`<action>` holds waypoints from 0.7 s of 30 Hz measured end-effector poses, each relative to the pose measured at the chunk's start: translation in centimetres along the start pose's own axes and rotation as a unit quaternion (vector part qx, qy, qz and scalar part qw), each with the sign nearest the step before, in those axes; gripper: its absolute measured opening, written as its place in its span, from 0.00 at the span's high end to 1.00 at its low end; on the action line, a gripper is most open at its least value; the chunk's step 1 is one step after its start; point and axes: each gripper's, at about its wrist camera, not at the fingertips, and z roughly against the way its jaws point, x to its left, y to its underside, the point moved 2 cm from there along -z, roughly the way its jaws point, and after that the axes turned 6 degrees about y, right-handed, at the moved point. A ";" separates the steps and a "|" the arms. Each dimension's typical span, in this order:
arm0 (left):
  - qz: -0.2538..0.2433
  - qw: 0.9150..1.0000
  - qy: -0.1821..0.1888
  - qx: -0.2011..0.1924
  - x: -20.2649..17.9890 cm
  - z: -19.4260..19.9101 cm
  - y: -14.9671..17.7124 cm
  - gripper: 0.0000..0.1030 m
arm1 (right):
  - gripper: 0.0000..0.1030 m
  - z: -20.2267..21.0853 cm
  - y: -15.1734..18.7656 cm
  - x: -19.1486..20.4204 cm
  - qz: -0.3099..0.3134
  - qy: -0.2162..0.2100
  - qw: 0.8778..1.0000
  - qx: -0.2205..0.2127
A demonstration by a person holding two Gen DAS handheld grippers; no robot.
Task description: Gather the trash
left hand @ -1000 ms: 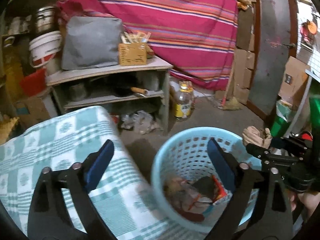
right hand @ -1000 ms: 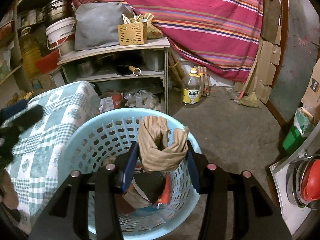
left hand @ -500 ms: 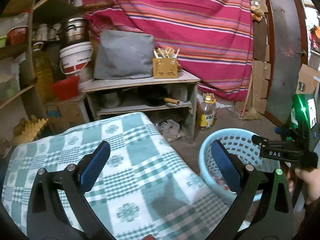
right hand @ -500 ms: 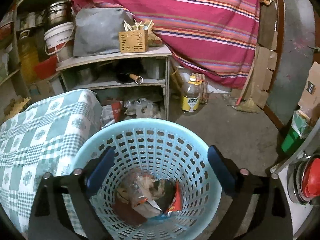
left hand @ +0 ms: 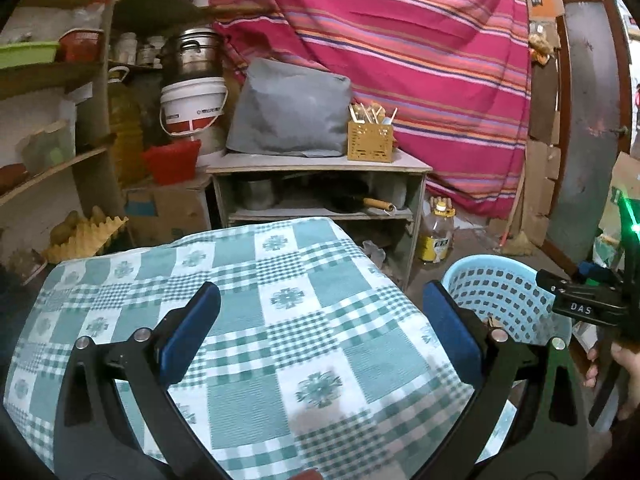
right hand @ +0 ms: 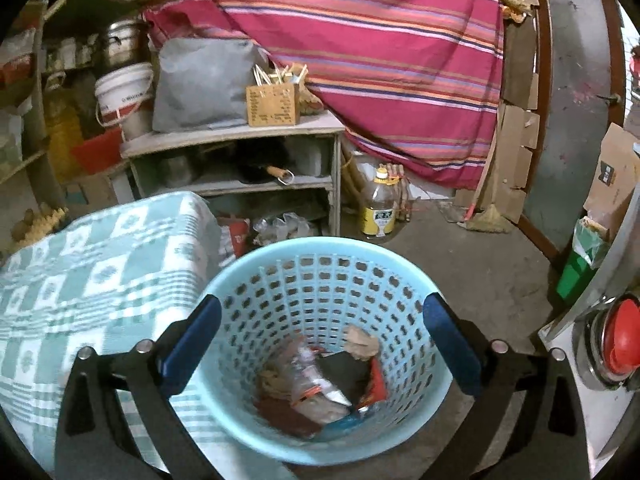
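A light blue perforated basket (right hand: 320, 256) stands on the floor beside the table, with a pile of trash (right hand: 324, 376) at its bottom, including a crumpled brown paper (right hand: 362, 342). My right gripper (right hand: 320, 344) is open and empty, directly above the basket. The basket also shows in the left wrist view (left hand: 492, 292), at the right. My left gripper (left hand: 320, 336) is open and empty above the table with the green checked cloth (left hand: 248, 304). The right gripper's body (left hand: 584, 304) shows at the right edge of that view.
A wooden shelf unit (left hand: 320, 168) with a grey cushion (left hand: 288, 108) and a yellow utensil box (left hand: 370, 140) stands behind the table. An oil bottle (right hand: 378, 208) sits on the floor by a striped red curtain (right hand: 380, 48). A white bucket (left hand: 192, 104) and shelves are at the left.
My right gripper opened and dropped the brown paper into the basket. My left gripper moved left and up, from over the basket to over the table.
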 end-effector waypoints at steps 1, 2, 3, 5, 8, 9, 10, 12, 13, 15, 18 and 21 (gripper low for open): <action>0.002 1.000 -0.001 -0.001 0.4 0.3 0.2 0.05 | 0.04 0.9 0.3 0.4 -0.006 -0.001 1.000 -0.004; 0.004 1.000 -0.003 -0.001 0.8 0.6 0.4 0.05 | 0.04 1.3 0.6 0.7 -0.008 0.001 1.000 -0.005; 0.004 1.000 -0.009 0.003 1.4 0.9 0.8 0.05 | 0.04 2.0 0.9 1.1 -0.009 -0.001 1.000 -0.008; -0.003 1.000 -0.011 0.009 2.1 1.3 1.4 0.05 | 0.04 3.4 1.6 2.4 -0.005 -0.012 1.000 -0.015; 0.001 1.000 -0.025 0.005 3.8 2.6 2.4 0.05 | 0.04 5.3 2.4 4.5 0.002 -0.024 0.999 -0.028; 0.011 1.000 -0.027 0.003 4.7 3.3 2.9 0.05 | 0.04 6.0 2.7 5.1 0.003 -0.027 0.999 -0.034; 0.016 0.999 -0.029 0.001 5.2 3.6 3.2 0.05 | 0.04 6.7 3.0 6.0 0.005 -0.028 0.999 -0.042; 0.020 0.999 -0.043 -0.003 6.5 5.0 4.1 0.05 | 0.04 7.7 3.6 7.1 0.005 -0.032 0.998 -0.046; 0.019 0.999 -0.051 -0.004 6.9 5.4 4.4 0.05 | 0.04 8.3 4.1 7.9 0.004 -0.034 0.998 -0.047; 0.029 0.997 -0.073 -0.008 8.2 6.7 5.5 0.05 | 0.04 9.4 4.9 9.1 0.007 -0.048 0.998 -0.050; 0.052 0.995 -0.087 -0.001 10.3 8.6 7.0 0.05 | 0.04 11.0 6.4 11.8 0.022 -0.088 0.994 -0.056; 0.064 0.993 -0.102 -0.002 11.9 10.2 8.2 0.05 | 0.04 11.9 7.6 14.3 0.029 -0.116 0.991 -0.067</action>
